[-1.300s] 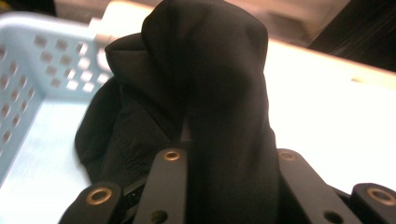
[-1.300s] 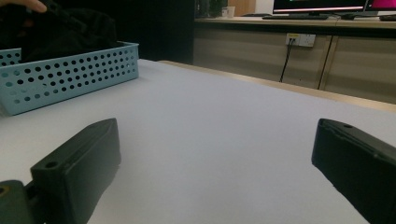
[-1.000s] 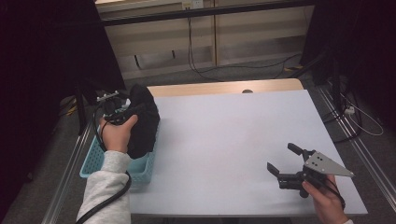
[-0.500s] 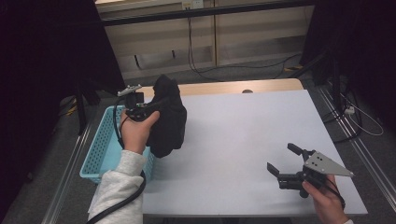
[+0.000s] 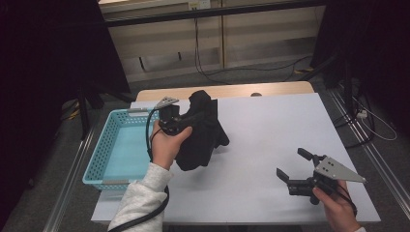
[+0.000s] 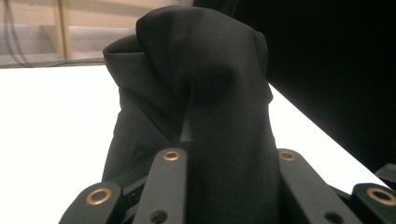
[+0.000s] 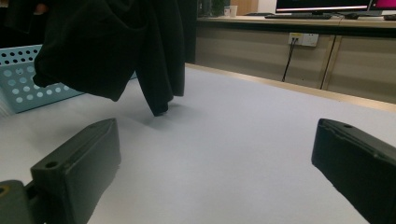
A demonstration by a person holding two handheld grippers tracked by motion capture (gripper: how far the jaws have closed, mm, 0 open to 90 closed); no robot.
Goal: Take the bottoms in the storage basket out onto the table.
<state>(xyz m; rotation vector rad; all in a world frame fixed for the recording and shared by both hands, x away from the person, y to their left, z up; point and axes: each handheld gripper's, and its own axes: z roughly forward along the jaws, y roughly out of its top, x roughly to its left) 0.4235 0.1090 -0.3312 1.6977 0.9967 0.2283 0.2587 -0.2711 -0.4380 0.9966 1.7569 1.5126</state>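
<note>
My left tool (image 5: 186, 118) pinches the black cloth (image 5: 200, 133) above the tabletop (image 5: 270, 125), and my right tool (image 5: 292, 169) rests spread.

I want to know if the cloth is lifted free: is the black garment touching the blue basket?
Apart. In the high view the black garment, gripped by the left gripper, hangs over the white table, right of the blue basket.

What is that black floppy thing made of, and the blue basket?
The black thing looks like soft matte cloth: it folds and droops from the left gripper. The blue basket looks like hard plastic, with rows of punched holes in its walls.
</note>
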